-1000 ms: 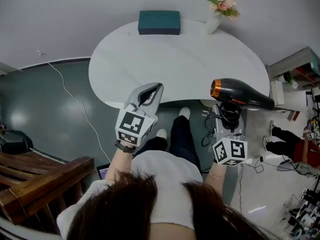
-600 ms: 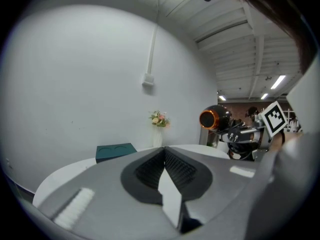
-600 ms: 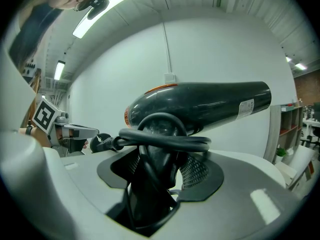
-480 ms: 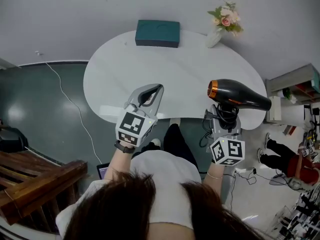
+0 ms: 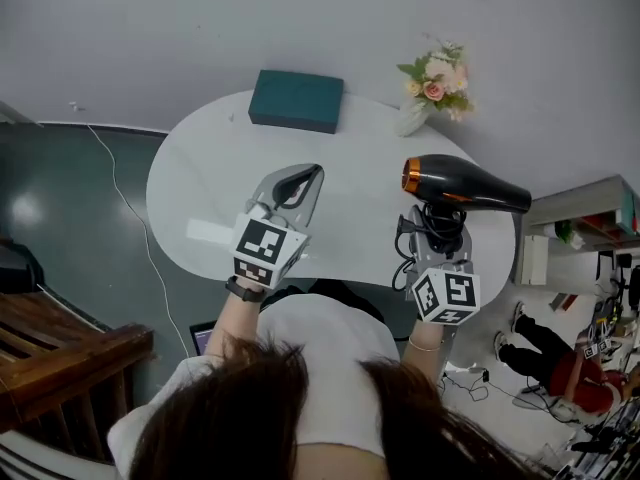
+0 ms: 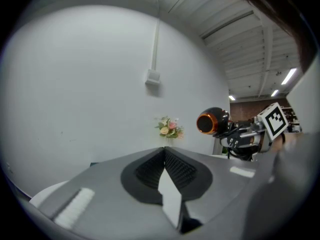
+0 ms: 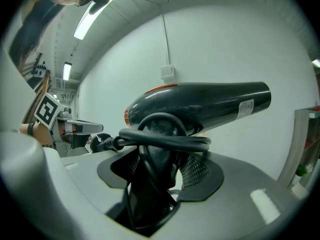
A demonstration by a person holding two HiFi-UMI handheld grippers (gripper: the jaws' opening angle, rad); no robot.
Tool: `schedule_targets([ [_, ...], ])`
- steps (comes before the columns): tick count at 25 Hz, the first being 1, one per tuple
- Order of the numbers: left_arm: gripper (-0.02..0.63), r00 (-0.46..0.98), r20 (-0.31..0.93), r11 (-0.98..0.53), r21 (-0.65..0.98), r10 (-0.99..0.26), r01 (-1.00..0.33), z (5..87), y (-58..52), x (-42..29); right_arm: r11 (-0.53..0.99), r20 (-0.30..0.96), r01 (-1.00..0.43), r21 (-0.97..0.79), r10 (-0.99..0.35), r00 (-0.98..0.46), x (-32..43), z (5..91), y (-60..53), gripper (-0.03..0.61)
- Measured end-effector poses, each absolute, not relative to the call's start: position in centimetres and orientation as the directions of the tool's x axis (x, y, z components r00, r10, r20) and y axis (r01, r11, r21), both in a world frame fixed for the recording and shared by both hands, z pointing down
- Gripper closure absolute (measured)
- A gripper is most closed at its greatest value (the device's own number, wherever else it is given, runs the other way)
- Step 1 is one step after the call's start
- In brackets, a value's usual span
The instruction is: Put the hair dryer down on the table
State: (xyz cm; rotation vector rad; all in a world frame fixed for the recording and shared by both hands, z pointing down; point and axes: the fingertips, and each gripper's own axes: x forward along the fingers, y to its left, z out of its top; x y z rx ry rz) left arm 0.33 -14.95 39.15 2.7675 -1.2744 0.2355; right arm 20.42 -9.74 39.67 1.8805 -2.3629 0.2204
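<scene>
A black hair dryer (image 5: 465, 186) with an orange ring at its nozzle hangs above the right part of the white table (image 5: 350, 168), barrel level, nozzle to the left. My right gripper (image 5: 432, 236) is shut on its handle (image 7: 157, 171), with the black cord looped around the handle. The left gripper view shows the hair dryer (image 6: 212, 122) off to the right. My left gripper (image 5: 303, 178) is shut and holds nothing, hovering over the table's near middle; its jaws meet at the tips (image 6: 164, 151).
A dark teal box (image 5: 296, 100) lies at the table's far edge. A white vase of flowers (image 5: 428, 93) stands at the far right. A white cable (image 5: 125, 193) runs over the floor at left. Wooden furniture (image 5: 60, 348) is at lower left, shelving (image 5: 590, 218) at right.
The view has moved forward over the table. Both grippers now hang above the tabletop rather than at its near edge. The hair dryer stays in the right gripper, barrel level.
</scene>
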Motion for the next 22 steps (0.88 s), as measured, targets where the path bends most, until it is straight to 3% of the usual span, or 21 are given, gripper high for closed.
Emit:
schedule_targets([
  [22, 0.554, 0.616, 0.223, -0.63, 0.012, -0.756, -0.777, 39.5, -20.6, 1.2, 0.277, 0.208, -0.958, -0.071, -0.936, -0.285, 21.0, 39.9, -16.1, 0.344],
])
